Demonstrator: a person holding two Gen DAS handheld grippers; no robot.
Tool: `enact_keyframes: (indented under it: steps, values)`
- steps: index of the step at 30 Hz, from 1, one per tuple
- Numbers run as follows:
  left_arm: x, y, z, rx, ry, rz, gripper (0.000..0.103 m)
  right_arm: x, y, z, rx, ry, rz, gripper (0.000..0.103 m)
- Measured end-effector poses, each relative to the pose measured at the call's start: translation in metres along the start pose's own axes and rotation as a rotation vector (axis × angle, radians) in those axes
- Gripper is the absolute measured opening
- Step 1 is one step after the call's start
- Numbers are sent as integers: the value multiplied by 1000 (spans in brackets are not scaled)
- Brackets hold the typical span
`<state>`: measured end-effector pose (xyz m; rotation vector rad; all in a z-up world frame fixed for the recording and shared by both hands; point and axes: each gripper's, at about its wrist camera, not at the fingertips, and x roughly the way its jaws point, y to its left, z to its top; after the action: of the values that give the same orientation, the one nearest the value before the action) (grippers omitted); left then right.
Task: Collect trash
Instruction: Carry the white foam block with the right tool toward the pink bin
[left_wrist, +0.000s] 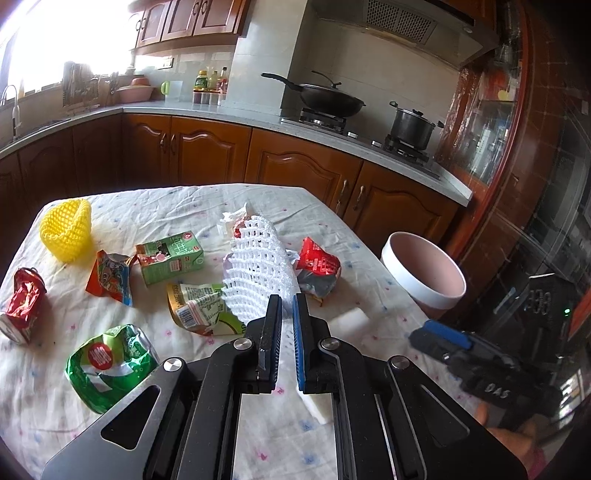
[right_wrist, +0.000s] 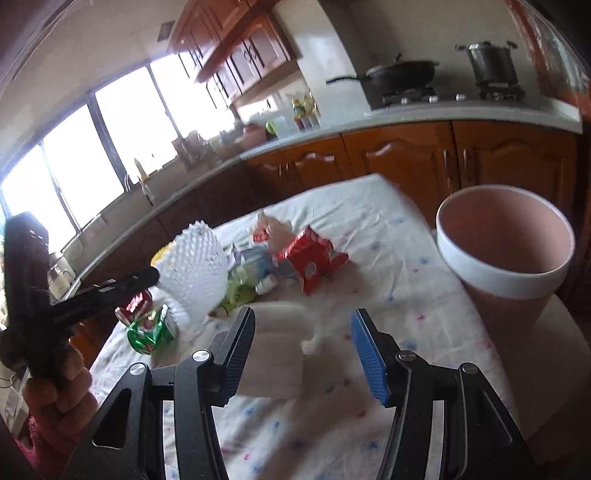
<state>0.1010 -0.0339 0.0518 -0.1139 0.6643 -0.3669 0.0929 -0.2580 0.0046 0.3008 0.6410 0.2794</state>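
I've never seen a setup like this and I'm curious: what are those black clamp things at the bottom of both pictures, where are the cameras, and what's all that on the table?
There is no robot here. A person holds a pair of tongs in each hand, and a wide-angle camera on each pair looks forward along its fingers. One picture comes from the left tongs, the other from the right tongs.

Trash lies on the flowered tablecloth: a yellow foam net, a green drink carton, a crushed red can, a crushed green can and a red wrapper. A pink bin with a white rim stands beside the table.

The left tongs are shut on the edge of a white foam net. The right tongs are open, with a white block on the cloth between them, not gripped.
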Motion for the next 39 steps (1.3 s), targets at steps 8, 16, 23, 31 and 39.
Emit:
enact_keyframes:
  steps: [8, 16, 23, 31, 39]
  values:
    - [4, 15, 5, -31, 2, 12, 5, 36, 15, 11, -48, 69, 61, 57]
    - [3, 26, 13, -49, -20, 14, 5, 93, 19, 30, -70, 206, 46, 73]
    - [4, 30, 17, -65, -21, -7, 5, 134, 39, 14, -174, 344, 4, 69]
    - [-5, 15, 27, -37, -51, -49, 5, 95, 30, 18, -142, 236, -8, 60]
    - [2, -28, 41, 38, -62, -113, 5, 23, -9, 38, -15, 67, -24, 60]
